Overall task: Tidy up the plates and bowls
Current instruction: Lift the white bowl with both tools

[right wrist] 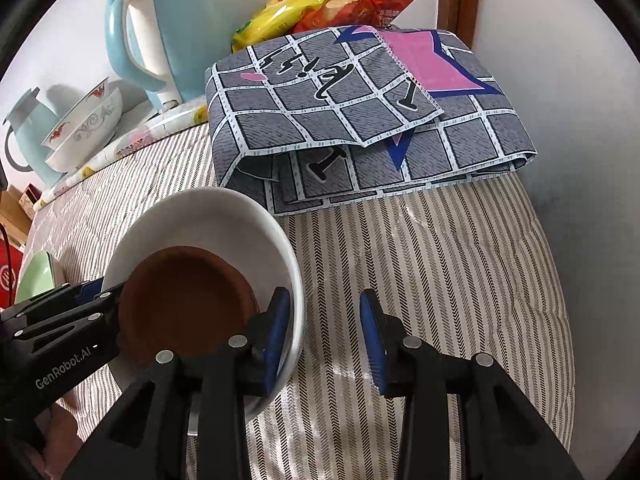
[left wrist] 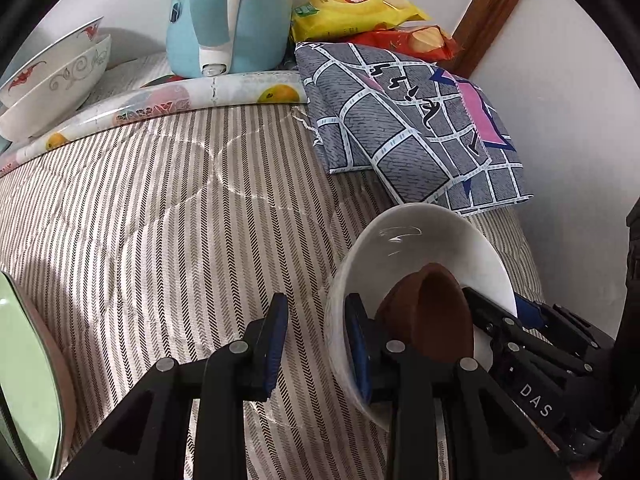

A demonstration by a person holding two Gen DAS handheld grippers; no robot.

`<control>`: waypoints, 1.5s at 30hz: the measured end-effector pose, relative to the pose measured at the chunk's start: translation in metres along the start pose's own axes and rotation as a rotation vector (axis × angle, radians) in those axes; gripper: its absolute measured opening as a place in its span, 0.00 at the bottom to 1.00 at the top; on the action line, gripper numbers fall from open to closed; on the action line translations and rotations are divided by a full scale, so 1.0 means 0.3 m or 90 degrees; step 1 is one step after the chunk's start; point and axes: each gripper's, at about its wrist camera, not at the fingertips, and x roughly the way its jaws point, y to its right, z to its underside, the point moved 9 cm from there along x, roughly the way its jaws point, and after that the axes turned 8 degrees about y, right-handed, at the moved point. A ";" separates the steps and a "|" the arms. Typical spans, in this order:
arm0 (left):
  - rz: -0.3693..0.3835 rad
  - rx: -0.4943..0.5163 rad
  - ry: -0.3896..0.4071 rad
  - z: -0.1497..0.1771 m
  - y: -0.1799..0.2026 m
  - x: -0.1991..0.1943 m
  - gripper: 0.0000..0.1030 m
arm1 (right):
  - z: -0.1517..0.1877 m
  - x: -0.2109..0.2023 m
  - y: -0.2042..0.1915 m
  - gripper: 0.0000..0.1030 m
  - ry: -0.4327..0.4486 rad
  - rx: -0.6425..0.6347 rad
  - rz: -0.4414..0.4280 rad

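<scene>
A white bowl point(left wrist: 432, 240) with a small brown dish point(left wrist: 432, 312) inside rests on the striped cloth; both show in the right wrist view too, the bowl point(right wrist: 208, 216) and the dish point(right wrist: 184, 300). My left gripper point(left wrist: 316, 344) is open, its jaws astride the bowl's near rim. My right gripper point(right wrist: 324, 336) is open too, its left finger inside the bowl's rim by the dish. Two stacked patterned bowls point(left wrist: 60, 76) stand at the back left. A green plate point(left wrist: 28, 380) lies at the left edge.
A light blue kettle point(left wrist: 228, 16) stands at the back, with snack bags point(left wrist: 360, 4) beside it. A folded grey checked cloth point(right wrist: 360, 120) lies behind the bowl. A blue jug point(right wrist: 28, 132) stands far left. The white wall point(left wrist: 560, 100) bounds the right.
</scene>
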 end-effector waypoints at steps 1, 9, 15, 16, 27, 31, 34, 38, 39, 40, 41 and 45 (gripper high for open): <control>0.003 -0.004 -0.001 0.001 0.001 0.001 0.27 | -0.001 -0.002 0.001 0.35 0.007 0.000 0.001; 0.025 -0.016 0.005 0.002 0.009 0.002 0.17 | 0.003 -0.004 0.001 0.29 0.015 0.013 -0.006; 0.013 -0.014 0.025 -0.008 0.023 -0.003 0.11 | 0.000 -0.009 -0.042 0.10 0.017 0.001 -0.021; 0.013 -0.015 0.028 -0.008 0.022 -0.004 0.11 | 0.000 -0.011 -0.045 0.11 0.020 0.000 -0.016; 0.002 -0.008 0.042 -0.002 0.019 -0.021 0.10 | 0.011 -0.030 -0.041 0.10 0.037 0.015 -0.017; -0.001 -0.010 0.048 0.003 0.020 -0.044 0.10 | 0.019 -0.044 -0.042 0.10 0.036 0.026 -0.025; -0.001 -0.012 0.054 0.006 0.021 -0.069 0.09 | 0.019 -0.063 -0.049 0.10 0.042 0.026 -0.026; 0.000 -0.016 0.061 0.011 0.023 -0.108 0.09 | 0.021 -0.099 -0.061 0.10 0.051 0.026 -0.028; 0.000 -0.016 0.064 0.012 0.024 -0.119 0.09 | 0.020 -0.109 -0.062 0.10 0.053 0.026 -0.029; 0.000 -0.015 0.067 0.012 0.026 -0.133 0.09 | 0.021 -0.121 -0.066 0.10 0.056 0.027 -0.029; 0.000 -0.015 0.070 0.014 0.026 -0.146 0.09 | 0.022 -0.134 -0.069 0.10 0.059 0.028 -0.029; -0.001 -0.023 0.081 0.016 0.020 -0.190 0.09 | 0.023 -0.177 -0.082 0.10 0.070 0.031 -0.031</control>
